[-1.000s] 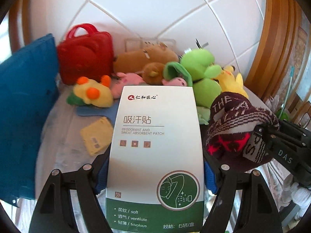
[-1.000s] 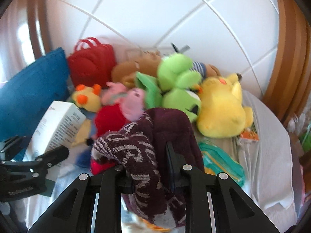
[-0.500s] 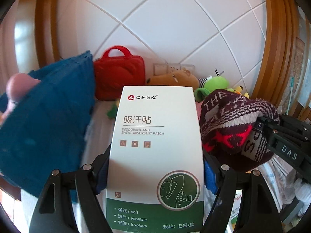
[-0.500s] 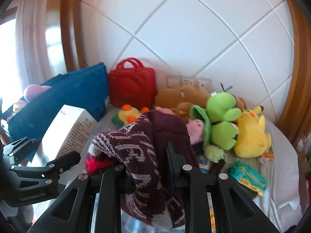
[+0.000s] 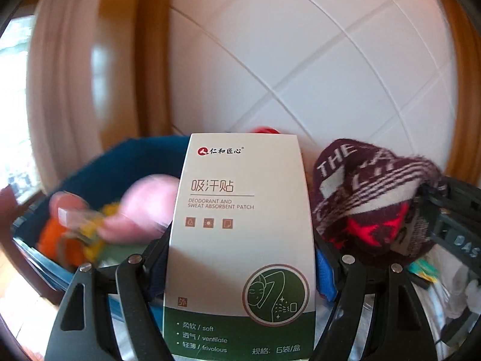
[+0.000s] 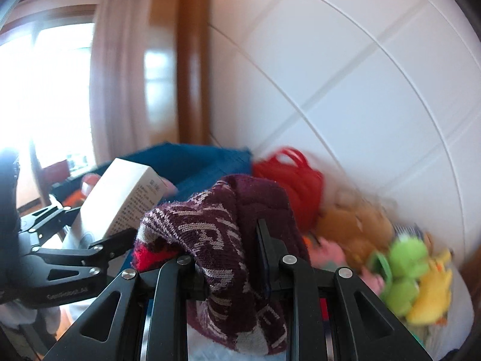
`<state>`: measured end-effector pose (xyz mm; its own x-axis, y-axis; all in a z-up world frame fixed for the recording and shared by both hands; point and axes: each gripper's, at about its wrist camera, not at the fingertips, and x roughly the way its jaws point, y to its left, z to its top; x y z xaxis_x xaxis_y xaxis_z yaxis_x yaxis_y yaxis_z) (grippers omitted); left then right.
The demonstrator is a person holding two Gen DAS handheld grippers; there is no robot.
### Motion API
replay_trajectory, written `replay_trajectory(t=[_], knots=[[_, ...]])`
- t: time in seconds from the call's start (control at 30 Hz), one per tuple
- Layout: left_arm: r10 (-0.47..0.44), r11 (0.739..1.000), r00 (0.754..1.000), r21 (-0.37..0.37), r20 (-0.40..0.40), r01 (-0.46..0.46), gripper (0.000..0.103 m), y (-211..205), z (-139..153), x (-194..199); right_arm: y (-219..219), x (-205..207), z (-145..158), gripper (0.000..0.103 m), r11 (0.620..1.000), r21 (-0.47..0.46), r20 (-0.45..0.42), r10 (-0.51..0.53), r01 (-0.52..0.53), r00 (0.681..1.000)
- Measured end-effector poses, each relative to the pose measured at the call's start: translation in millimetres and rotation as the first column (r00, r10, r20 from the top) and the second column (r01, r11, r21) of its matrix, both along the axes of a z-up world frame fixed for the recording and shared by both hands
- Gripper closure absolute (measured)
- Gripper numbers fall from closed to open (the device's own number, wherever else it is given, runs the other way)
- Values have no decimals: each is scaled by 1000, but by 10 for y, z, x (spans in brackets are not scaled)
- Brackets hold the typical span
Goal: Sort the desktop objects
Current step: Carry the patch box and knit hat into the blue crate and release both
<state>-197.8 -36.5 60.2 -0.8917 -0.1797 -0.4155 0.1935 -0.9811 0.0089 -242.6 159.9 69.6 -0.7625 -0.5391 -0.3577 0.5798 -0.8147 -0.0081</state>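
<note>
Both claws loaded, box on the left, knit hat on the right!

The left claw (image 5: 240, 270) is clamped on an upright white-and-green box (image 5: 240, 240), held up in front of the blue bin (image 5: 120, 162). The right claw (image 6: 228, 270) is closed on a maroon hat (image 6: 222, 234) that drapes over its fingers, just beside the box. Blurred plush toys (image 6: 405, 267) lie by the tiled wall (image 6: 345, 90).

white tiled wall (image 5: 315, 60), wooden frame (image 6: 192, 60), pale curtain (image 6: 120, 75), bright window (image 6: 45, 84)
</note>
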Motion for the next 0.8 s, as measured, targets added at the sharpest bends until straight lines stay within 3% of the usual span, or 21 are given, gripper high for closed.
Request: replay_trajectory(t=[0.23,0.33,0.43,0.6,0.8], knots=[[92,994,995,-54,-39,-94,26,-1202,237,24,-1051,-63,391,80,989,-120,-61,77,-84,995],[112,992,994,-60,-5,-112,26,-1787,155,-50,-1534,-146,356,79,981,-175,-40,82,-88,996],[124,991,991,-46,43,-122,26,-2244,-22,-166,-2019,-203,226,79,984,-159,6,87,-85,996],[97,995,989,-13,107,-97,26,-2647,-330,-310,-2632,-266,-69,79,993,-93,81,74,-66,994],[58,998,991,7,118,-59,25,-2730,-463,-321,-2894,-202,-166,76,997,-61,95,47,-41,994]])
